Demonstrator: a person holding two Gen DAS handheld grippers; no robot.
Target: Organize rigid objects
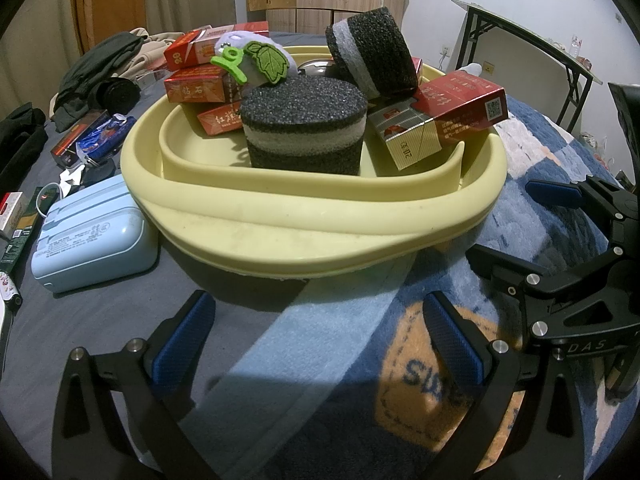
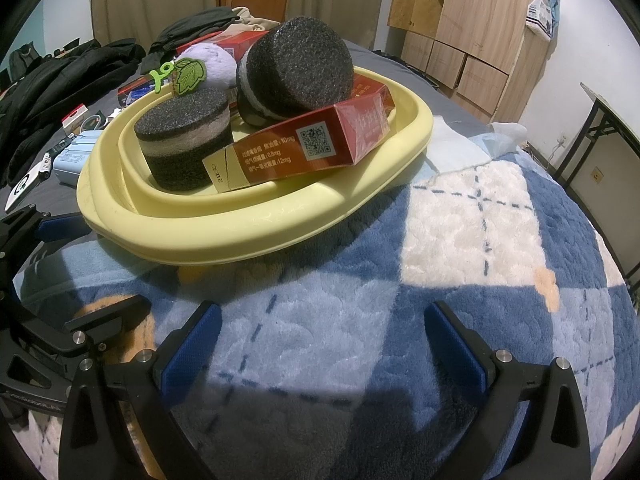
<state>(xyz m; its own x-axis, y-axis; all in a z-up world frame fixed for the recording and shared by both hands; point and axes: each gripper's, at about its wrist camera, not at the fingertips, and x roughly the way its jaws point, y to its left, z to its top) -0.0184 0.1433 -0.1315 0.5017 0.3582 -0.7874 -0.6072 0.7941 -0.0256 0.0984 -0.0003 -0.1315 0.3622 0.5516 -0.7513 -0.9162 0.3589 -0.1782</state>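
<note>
Hovering low over blanket, left hand-held gripper and right hand-held gripper — both released, facing yellow basin.

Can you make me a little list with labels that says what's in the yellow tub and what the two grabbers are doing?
Tub: yellow basin on a blue blanket
Inside: upright foam block, tilted foam block, red boxes, purple plush toy
Front box: red box resting on the rim
Beside tub: light blue case
Left gripper: open, empty
Right gripper: open, empty
</note>
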